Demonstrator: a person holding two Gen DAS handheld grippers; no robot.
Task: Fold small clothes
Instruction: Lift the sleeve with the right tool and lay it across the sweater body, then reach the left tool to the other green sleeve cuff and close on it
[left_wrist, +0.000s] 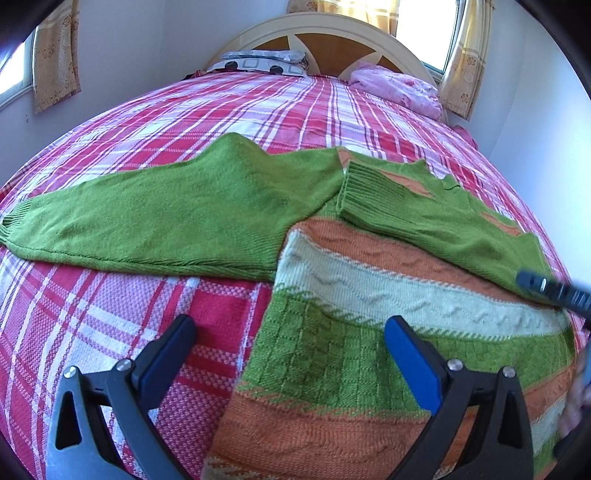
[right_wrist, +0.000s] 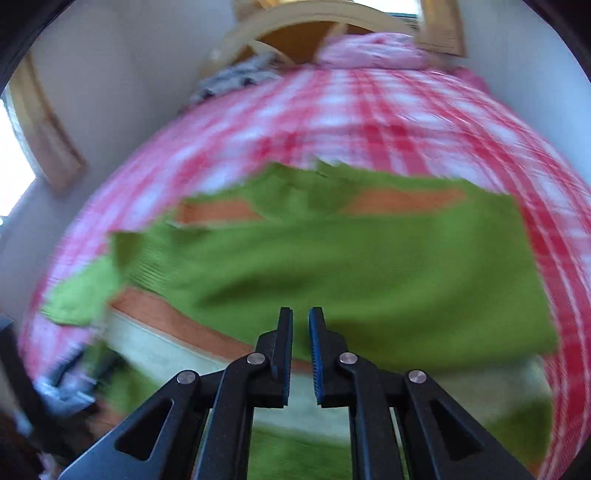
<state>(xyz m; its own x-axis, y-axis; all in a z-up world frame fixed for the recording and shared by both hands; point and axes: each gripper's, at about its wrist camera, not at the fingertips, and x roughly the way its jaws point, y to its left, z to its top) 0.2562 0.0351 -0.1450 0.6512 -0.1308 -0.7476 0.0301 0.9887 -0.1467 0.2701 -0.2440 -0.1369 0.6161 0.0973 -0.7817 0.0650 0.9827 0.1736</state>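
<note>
A knitted sweater with green, orange and cream bands lies flat on the bed. Its left sleeve stretches out to the left. The other sleeve is folded across the chest. My left gripper stands wide open over the sweater's lower left edge, holding nothing. A dark tip of my right gripper shows at the right edge, over the folded sleeve. The right wrist view is blurred by motion; there my right gripper is shut with only a thin slit between the pads, empty, above the green sleeve.
The bed has a red, pink and white plaid sheet. At its far end are a curved headboard, a patterned pillow and a crumpled pink blanket. Walls and curtained windows close in on both sides.
</note>
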